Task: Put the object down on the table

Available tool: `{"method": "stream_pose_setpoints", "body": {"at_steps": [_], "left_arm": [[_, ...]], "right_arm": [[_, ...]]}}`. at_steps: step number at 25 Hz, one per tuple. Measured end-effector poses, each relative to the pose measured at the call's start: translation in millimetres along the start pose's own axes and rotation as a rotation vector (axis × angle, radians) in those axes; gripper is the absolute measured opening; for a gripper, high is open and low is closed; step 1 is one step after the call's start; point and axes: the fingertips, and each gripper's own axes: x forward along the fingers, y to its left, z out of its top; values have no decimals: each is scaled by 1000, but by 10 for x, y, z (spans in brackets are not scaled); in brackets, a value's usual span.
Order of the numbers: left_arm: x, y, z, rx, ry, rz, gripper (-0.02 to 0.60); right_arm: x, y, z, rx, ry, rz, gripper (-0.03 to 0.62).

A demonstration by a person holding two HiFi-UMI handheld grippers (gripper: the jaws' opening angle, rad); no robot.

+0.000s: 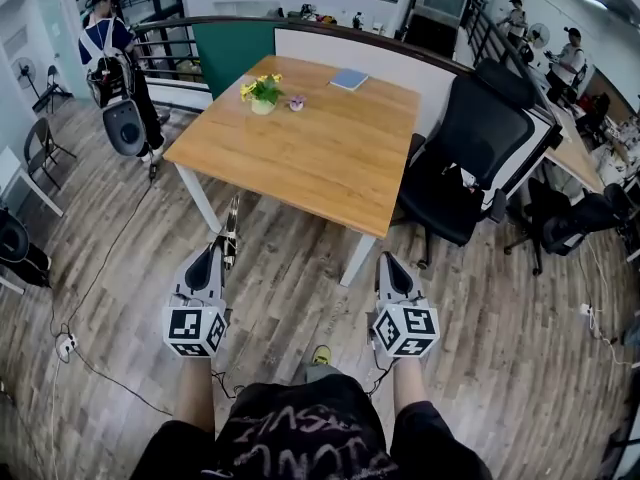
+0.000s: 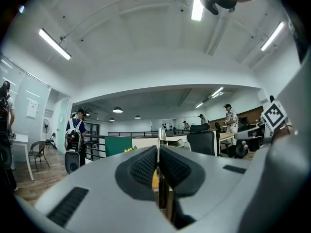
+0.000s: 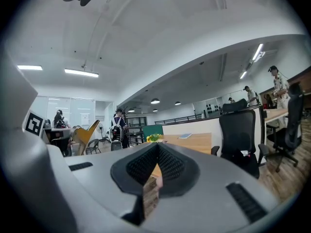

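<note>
Pinching a thin object (image 1: 231,230): left gripper (image 2: 158,161); right gripper (image 3: 156,153) jaws together.

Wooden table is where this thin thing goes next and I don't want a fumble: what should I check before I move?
1. Left claw shut on the thin object: ok.
2. Right claw shut with nothing in it: ok.
3. Near part of the wooden table bare for a set-down: ok.
4. Flower pot and blue notebook at the far end, out of the way: ok.
5. Claws over the table: not ok, both hang over the floor short of it.
6. What the object is: cannot tell.
</note>
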Motion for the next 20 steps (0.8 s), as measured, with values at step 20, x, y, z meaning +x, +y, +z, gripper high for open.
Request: {"method": "stream_pose_setpoints", "body": {"at_steps": [20], "left_arm": [[2421, 157, -130, 42, 36, -22, 23]], "right_arm": [[2125, -1071, 168, 35, 25, 7, 5]]}}
